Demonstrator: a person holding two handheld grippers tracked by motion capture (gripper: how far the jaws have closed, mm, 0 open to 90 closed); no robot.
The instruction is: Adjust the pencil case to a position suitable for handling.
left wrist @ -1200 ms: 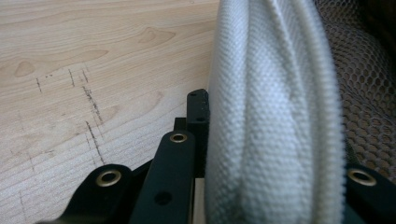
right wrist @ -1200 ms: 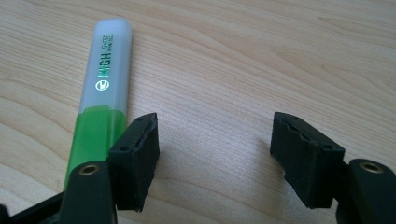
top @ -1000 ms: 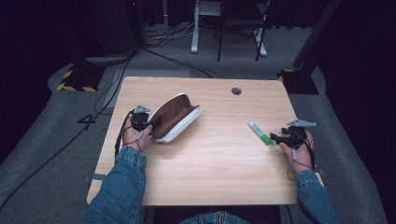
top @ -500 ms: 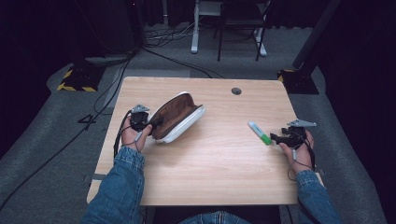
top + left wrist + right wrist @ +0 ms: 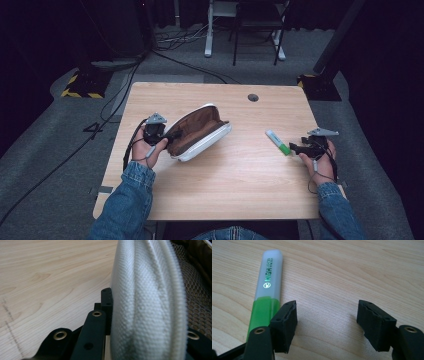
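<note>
Left gripper [image 5: 172, 135] clamped on the rim of the pencil case [image 5: 200, 131], tipping it so the brown-lined mouth gapes toward the other hand, likely to receive the pen. Right gripper [image 5: 295, 148] rests on the table [image 5: 240, 185], jaws apart and empty; green highlighter [image 5: 267, 290] lies just outside its left jaw, not yet grasped.

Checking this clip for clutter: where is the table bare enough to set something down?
Bare wood runs along the near edge of the table, between pouch and highlighter, and across the far strip. Crowded only where left gripper clamps the pouch.
</note>
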